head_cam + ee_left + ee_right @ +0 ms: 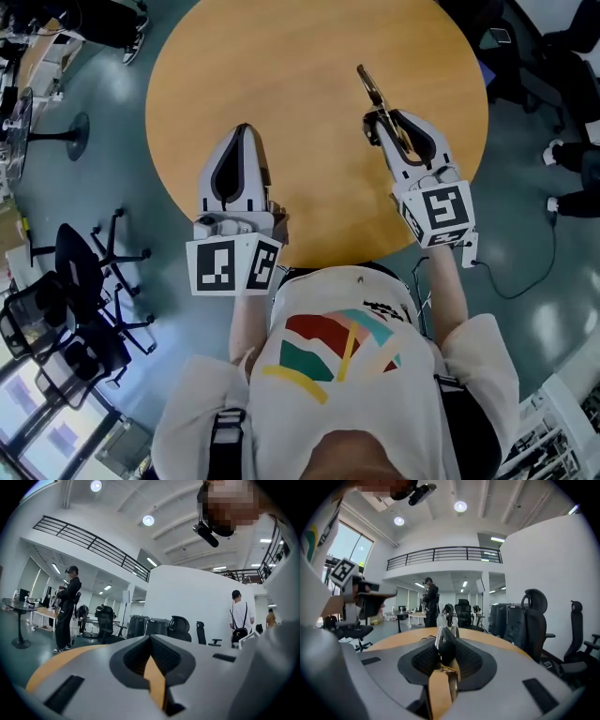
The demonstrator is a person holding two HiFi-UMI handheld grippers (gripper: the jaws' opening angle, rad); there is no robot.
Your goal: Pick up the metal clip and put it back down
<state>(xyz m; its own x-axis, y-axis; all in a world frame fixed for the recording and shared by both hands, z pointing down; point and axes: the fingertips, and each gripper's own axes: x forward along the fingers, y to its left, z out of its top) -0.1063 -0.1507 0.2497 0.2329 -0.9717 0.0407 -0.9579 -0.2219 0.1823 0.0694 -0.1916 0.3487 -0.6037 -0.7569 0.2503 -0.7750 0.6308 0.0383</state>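
Note:
The metal clip (373,91) is held up over the round wooden table (281,75), near its right side. My right gripper (382,122) is shut on the clip, whose free end sticks out past the fingertips toward the far side. In the right gripper view the clip's dark body (446,649) sits pinched between the jaws of the right gripper (445,644), with its thin metal arms pointing forward. My left gripper (244,129) hovers over the table's near left part, jaws together and nothing in them. The left gripper view shows the left gripper (150,638) the same way.
Black office chairs (80,291) stand on the floor to the left of the table. A cable (525,281) and a person's shoes (562,155) are on the floor at the right. People stand in the room beyond, one (430,599) behind the table.

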